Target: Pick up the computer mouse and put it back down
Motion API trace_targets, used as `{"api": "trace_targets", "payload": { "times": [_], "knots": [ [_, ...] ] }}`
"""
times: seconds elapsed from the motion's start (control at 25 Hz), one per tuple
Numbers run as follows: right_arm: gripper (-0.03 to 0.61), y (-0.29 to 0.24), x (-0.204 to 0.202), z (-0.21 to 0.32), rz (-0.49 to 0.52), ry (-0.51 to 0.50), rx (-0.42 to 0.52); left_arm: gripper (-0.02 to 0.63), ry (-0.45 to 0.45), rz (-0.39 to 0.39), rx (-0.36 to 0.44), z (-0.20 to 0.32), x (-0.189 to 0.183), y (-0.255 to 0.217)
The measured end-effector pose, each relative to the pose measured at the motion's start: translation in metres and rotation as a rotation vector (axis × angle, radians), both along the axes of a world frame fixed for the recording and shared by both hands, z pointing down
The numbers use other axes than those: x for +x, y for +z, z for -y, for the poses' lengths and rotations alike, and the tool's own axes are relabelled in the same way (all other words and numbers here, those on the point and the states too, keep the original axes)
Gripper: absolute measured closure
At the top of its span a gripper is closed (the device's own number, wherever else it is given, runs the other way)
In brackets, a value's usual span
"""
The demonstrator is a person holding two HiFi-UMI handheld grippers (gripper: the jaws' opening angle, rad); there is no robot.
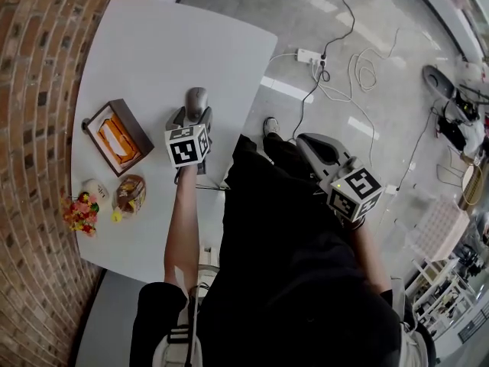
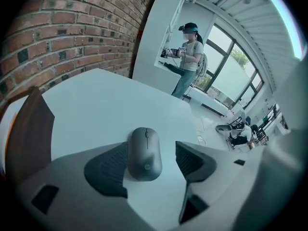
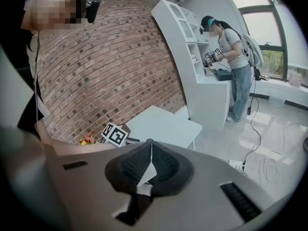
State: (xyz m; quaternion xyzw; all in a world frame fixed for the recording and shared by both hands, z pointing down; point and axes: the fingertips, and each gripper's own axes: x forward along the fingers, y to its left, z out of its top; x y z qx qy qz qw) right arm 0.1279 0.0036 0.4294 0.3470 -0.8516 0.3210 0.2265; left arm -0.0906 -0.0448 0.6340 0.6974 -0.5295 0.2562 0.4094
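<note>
Sitting inside the parted left tool point(image 2: 150, 146): hp-marked mouse point(image 2: 144, 155).

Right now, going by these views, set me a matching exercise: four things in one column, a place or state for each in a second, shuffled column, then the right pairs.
Things
1. computer mouse
2. left gripper
3. right gripper
4. brown box

Places or states
A. jaws together, nothing between them, held beyond the edge of the table
B. lies flat on the table
C. jaws apart, one on each side of the mouse
D. on the table's side nearest the brick wall, something orange inside

Pairs: 1-B, 2-C, 3-A, 4-D
</note>
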Motion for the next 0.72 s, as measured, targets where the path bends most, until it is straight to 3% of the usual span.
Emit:
{"api": "trace_targets", "payload": {
  "times": [0.36, 0.72],
  "knots": [
    [0.56, 0.02, 0.008, -0.014, -0.007, 0.021, -0.082, 0.291, 0.022, 0.034, -0.059, 0.008, 0.003, 0.026],
    [0.56, 0.024, 0.033, -0.016, -0.021, 0.072, -0.103, 0.291, 0.006, 0.101, -0.125, 0.014, 0.003, 0.045]
  ]
}}
